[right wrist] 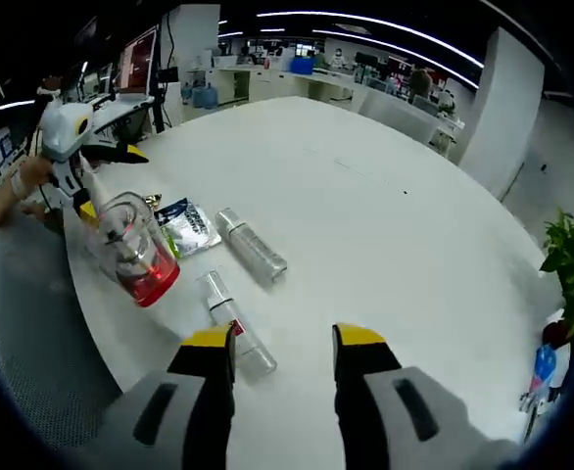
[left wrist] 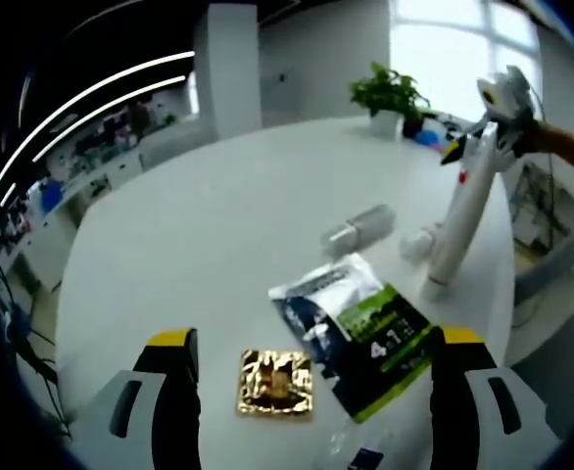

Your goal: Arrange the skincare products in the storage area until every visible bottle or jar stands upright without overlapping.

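Observation:
A clear bottle (left wrist: 358,228) lies on its side on the round white table (left wrist: 218,225). A smaller white bottle (left wrist: 419,240) lies just right of it. My left gripper (left wrist: 314,338) is open, low over a green-and-white sachet (left wrist: 356,333) and a gold foil sachet (left wrist: 275,384). The right gripper (left wrist: 454,215) points down at the table beside the small bottle. In the right gripper view, my right gripper (right wrist: 285,341) is open and holds nothing. The small bottle (right wrist: 236,323) lies by its left jaw, the clear bottle (right wrist: 251,245) beyond. A clear container with a red base (right wrist: 130,250) leans near the table edge.
A potted plant (left wrist: 390,93) stands at the table's far side, also seen as the plant (right wrist: 571,264). A person's hand holds the left gripper (right wrist: 67,137) at the table edge. The sachets (right wrist: 189,225) lie beside the clear container. Desks and monitors stand beyond.

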